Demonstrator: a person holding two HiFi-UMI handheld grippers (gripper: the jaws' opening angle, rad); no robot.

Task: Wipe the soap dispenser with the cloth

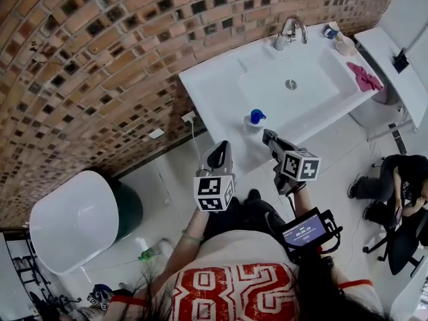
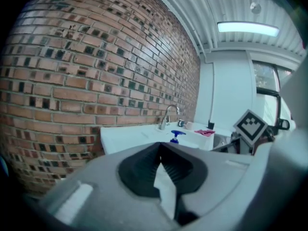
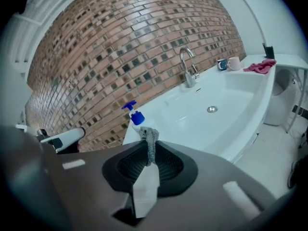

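Note:
A soap dispenser (image 1: pixel 253 120) with a blue pump stands on the near left corner of the white sink (image 1: pixel 221 79). It also shows in the right gripper view (image 3: pixel 135 117) and, small, in the left gripper view (image 2: pixel 176 136). My right gripper (image 1: pixel 269 137) hovers just in front of the dispenser, shut on a small grey cloth (image 3: pixel 149 137) that sticks out past its tips (image 3: pixel 149 147). My left gripper (image 1: pixel 221 151) hangs lower left of the dispenser, off the sink's front edge. Its jaws (image 2: pixel 161 149) meet at the tip with nothing between them.
A faucet (image 1: pixel 291 31) stands behind the basin, near a mug (image 1: pixel 344 45) and a pink cloth (image 1: pixel 364 77) on the sink's right side. The brick wall (image 1: pixel 100 59) runs behind. A white toilet lid (image 1: pixel 73 219) lies left; a seated person (image 1: pixel 401 179) is at right.

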